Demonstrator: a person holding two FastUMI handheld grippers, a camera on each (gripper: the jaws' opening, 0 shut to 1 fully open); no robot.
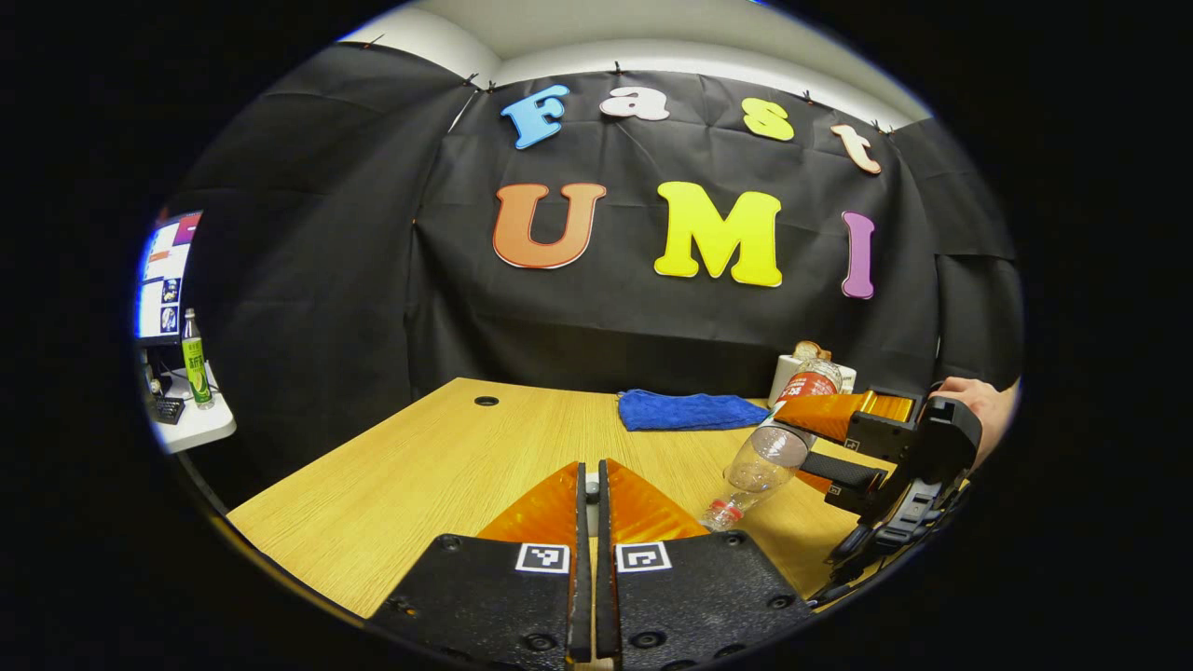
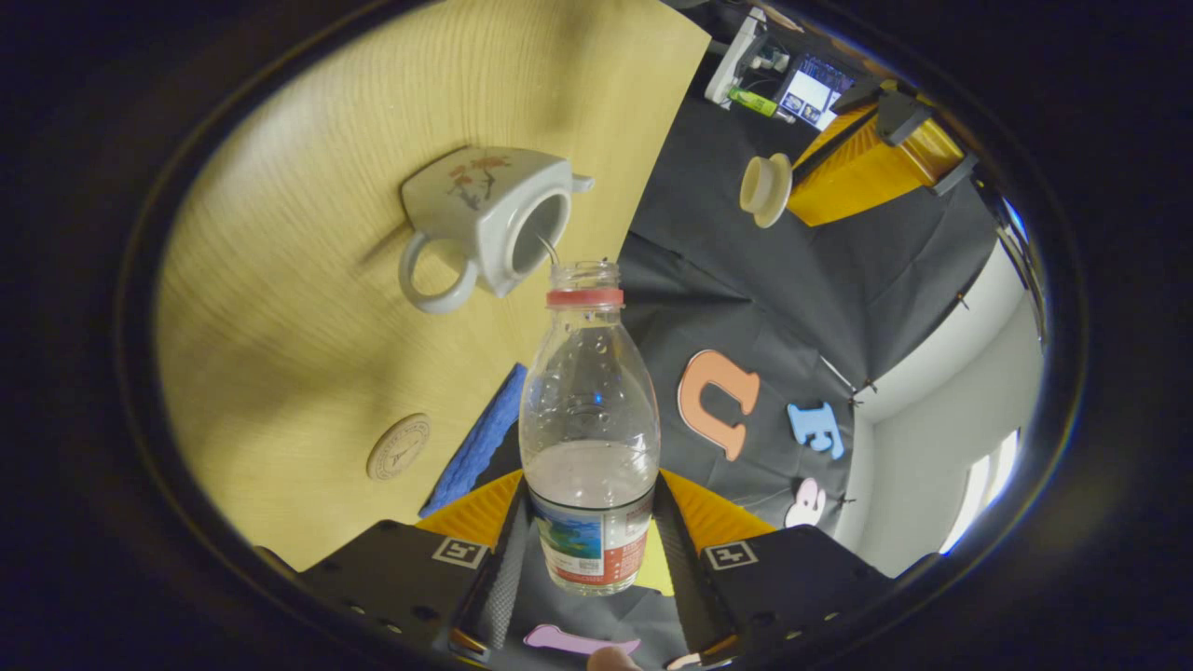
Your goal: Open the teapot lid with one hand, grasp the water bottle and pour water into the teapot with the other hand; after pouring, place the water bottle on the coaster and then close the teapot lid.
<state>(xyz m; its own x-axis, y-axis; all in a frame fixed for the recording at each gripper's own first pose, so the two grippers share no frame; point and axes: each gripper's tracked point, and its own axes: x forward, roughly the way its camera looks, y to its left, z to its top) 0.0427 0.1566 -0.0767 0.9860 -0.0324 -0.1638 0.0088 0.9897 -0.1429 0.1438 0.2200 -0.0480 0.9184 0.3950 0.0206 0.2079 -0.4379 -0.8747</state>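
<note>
The clear water bottle, with a red neck ring and no cap, is tilted mouth-down, and my right gripper is shut on its labelled body. A thin stream runs from its mouth into the open top of the white flowered teapot on the wooden table. My left gripper is shut on the teapot lid and holds it in the air, off to the side of the pot. In the left gripper view, the bottle and the right gripper hang to the right. A round coaster lies bare on the table.
A blue cloth lies at the table's back edge, with a white roll behind the bottle. A hand holds the right gripper. Far left, a side desk carries a monitor and a green bottle.
</note>
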